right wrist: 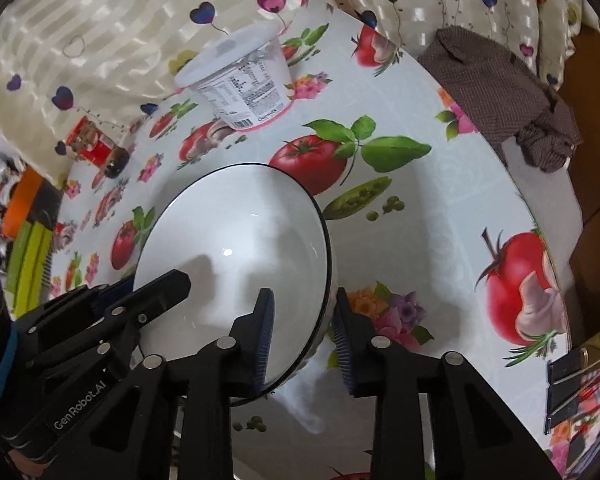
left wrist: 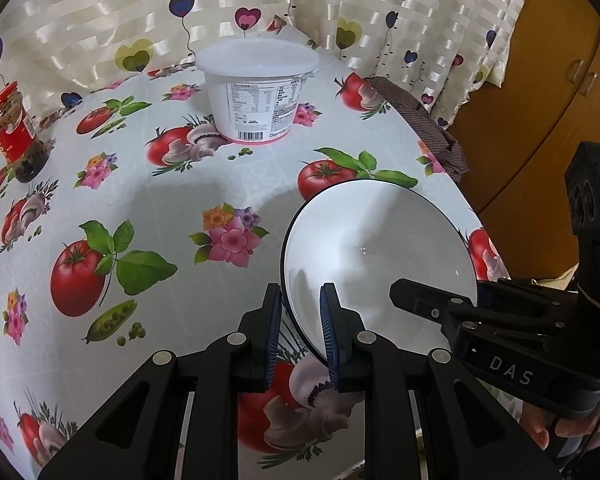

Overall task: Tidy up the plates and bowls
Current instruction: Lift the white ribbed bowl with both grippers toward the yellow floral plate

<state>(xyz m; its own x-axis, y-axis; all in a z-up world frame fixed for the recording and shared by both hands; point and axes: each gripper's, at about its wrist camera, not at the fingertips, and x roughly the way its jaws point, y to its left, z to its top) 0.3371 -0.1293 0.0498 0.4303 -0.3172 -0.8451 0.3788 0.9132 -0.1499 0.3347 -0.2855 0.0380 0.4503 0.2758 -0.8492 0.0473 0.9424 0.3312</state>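
Observation:
A white bowl with a thin black rim sits tilted over the fruit-print tablecloth, between both grippers. My left gripper is shut on the bowl's near-left rim, one blue pad inside and one outside the wall. In the right wrist view the same bowl fills the centre. My right gripper straddles the bowl's right rim and stands open, with a gap between its outer pad and the wall. The left gripper's black finger reaches in from the left. The right gripper's finger shows over the bowl's right edge.
A lidded white plastic tub stands at the back of the table. A red-labelled jar is at the far left. A brown checked cloth lies at the table's right edge, beside a wooden cabinet. A black binder clip grips the cloth's edge.

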